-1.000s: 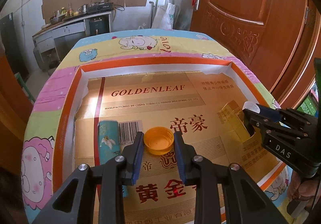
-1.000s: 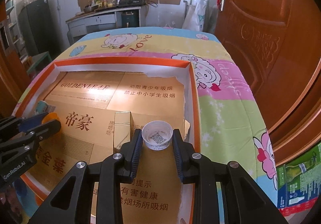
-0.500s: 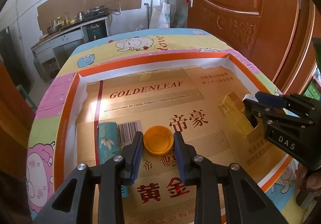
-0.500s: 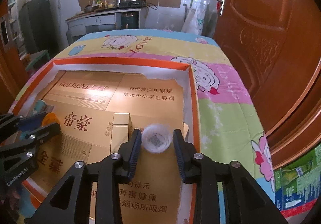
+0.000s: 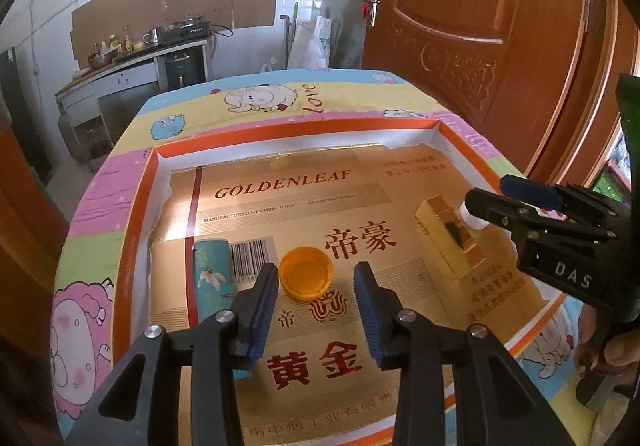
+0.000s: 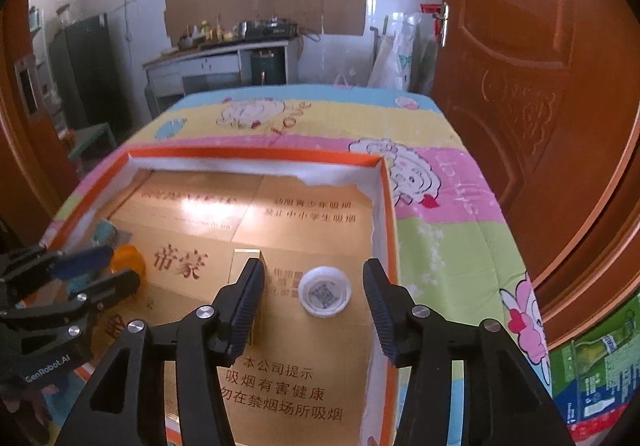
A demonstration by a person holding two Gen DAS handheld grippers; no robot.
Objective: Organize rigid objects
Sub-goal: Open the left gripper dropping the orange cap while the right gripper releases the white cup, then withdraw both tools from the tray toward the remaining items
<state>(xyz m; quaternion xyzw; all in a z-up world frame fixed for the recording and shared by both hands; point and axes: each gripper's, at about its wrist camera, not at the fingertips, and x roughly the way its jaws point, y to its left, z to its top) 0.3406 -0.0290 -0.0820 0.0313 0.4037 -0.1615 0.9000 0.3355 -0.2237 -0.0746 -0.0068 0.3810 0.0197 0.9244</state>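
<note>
Changed since earlier: both pairs of fingers have just been opening, letting go of the caps they pinched; neither cap has shifted.
Left gripper (image 5: 316, 286): fingers apart, holding nothing; the orange cap (image 5: 306, 278) lies between them, close by the left finger, well clear of the right one.
Right gripper (image 6: 314, 294): fingers wide, holding nothing; the white cap (image 6: 326, 295) lies free between them.
Step in hand: release, judged finished for both caps.
Orange cap: open side up, on the gold cardboard lining the tray (image 5: 134, 230), beside the teal case (image 5: 210, 276).
White cap: open side up, printed code inside, between the gold box (image 5: 448, 236) and the tray's right wall.
Next move: lift both grippers straight back, so no finger nudges a cap.
Risk: the light caps slide easily.
</note>
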